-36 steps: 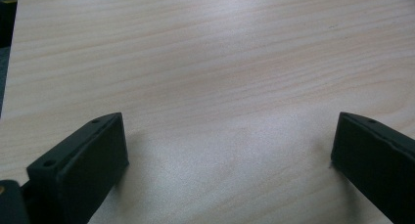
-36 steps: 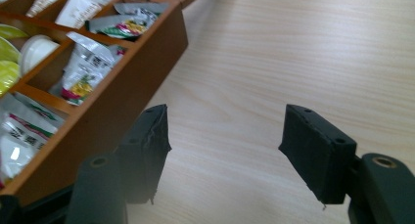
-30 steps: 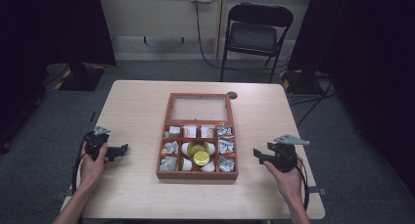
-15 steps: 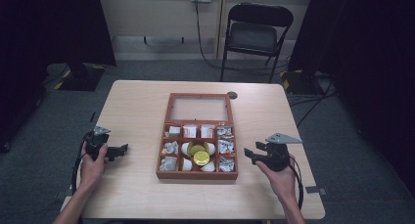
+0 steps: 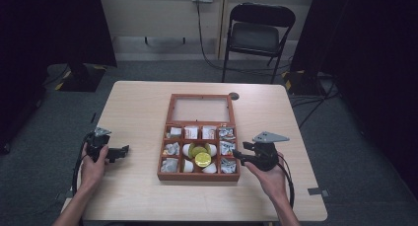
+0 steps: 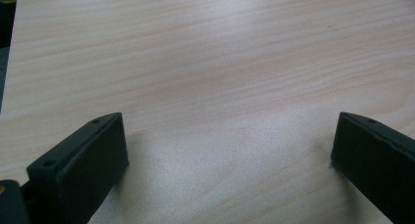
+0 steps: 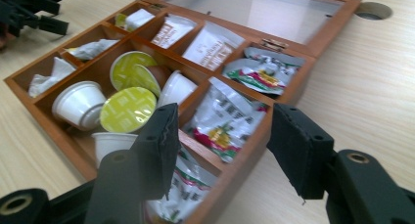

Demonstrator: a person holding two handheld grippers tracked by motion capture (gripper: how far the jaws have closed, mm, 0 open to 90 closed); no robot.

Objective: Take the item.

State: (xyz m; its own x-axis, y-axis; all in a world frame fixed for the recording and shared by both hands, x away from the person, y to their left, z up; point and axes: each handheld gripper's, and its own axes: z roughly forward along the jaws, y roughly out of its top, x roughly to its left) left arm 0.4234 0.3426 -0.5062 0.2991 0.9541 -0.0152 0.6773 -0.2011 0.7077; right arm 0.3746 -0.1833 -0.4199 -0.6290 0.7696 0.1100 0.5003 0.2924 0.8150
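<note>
Wooden box point(image 5: 198, 175), open near the desk's point(image 5: 138, 112) front edge, has been approached by the right gripper point(image 7: 220, 136); its jaws, just narrowed, straddle a packet point(image 7: 222, 119) unpinched, so pickup seems imminent. Left gripper point(image 6: 227, 150) is spread, empty.

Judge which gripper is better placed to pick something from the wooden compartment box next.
Right. The right gripper sits at the wooden box edge, jaws open around its rim, having just been closing, over the foil packets. The left gripper rests on bare table, well away.
</note>
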